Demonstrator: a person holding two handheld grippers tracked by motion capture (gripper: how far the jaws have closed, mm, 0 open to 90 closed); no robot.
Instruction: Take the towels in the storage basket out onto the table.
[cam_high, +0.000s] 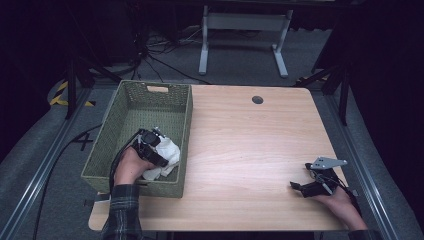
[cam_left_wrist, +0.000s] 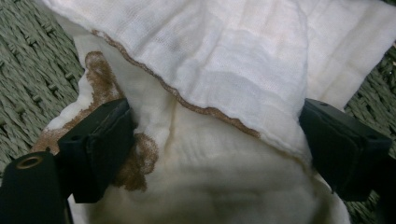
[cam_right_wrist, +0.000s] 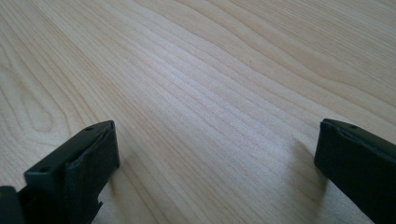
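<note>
Left gripper (cam_high: 161, 141) inside green woven basket (cam_high: 131, 103) at left of counter (cam_high: 250, 150), jaws spread wide, straddling a bunched white cloth (cam_left_wrist: 224, 70) with brown stains; pads not visibly pressing it. Right gripper (cam_high: 298, 186) rests near the counter's front right corner, jaws spread, nothing between.

At the lower left of the high view, the person's left forearm wears a dark plaid sleeve (cam_high: 121, 212). The left claw (cam_high: 150, 145) is black with a black cable looping from it. At lower right, the right claw (cam_high: 312, 187) is black too, topped by a grey three-cornered plate (cam_high: 327, 162); its blocky jaws show small screw holes.
</note>
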